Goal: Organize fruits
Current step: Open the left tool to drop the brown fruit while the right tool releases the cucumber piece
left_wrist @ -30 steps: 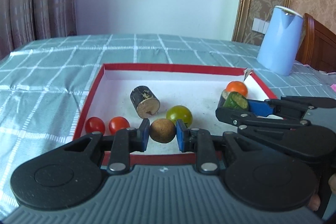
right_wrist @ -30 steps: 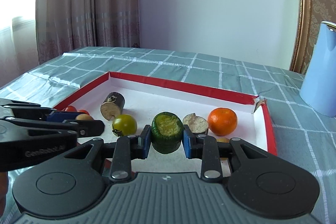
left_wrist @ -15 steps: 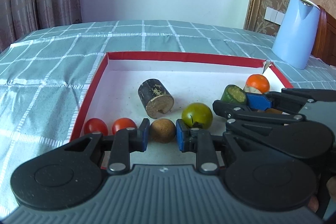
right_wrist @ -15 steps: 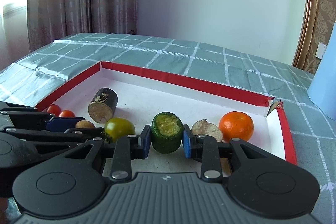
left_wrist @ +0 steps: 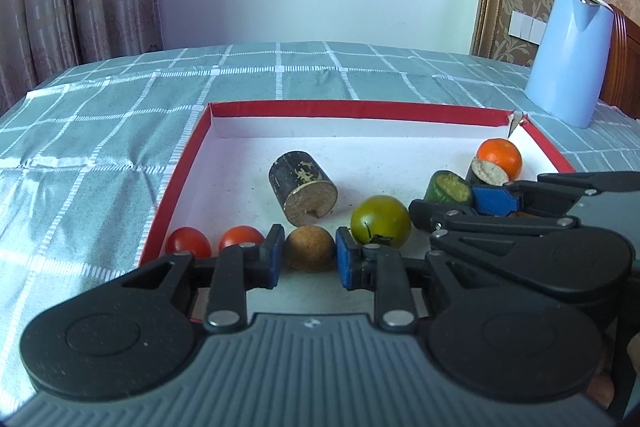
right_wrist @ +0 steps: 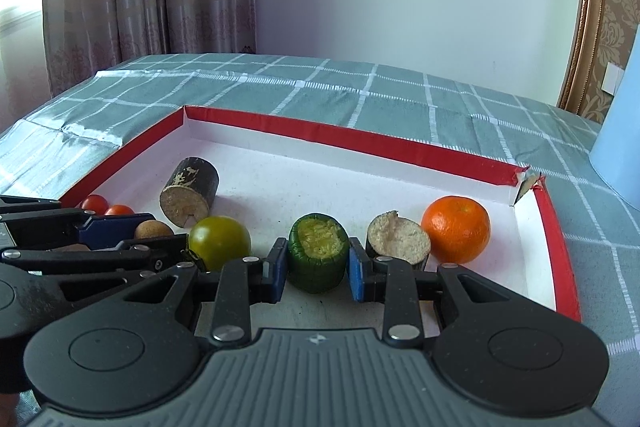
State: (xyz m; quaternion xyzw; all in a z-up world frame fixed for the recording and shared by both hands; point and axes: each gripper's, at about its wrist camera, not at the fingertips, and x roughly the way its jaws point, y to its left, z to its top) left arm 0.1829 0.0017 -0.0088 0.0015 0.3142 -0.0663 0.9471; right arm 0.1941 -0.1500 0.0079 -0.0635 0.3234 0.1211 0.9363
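Placing step. Left gripper (left_wrist: 307, 259) fingers opening off brown ball (left_wrist: 309, 249); right gripper (right_wrist: 318, 273) clamps green chunk (right_wrist: 318, 253), orange (right_wrist: 456, 229) at two o'clock. Next: release, lift clear.

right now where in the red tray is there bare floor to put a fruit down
Free: the white floor between the dark cylinder and the tray's far red wall, running to the far right corner behind the orange. Crowded: the near edge, with the cherry tomatoes, brown ball, green tomato and green chunk.
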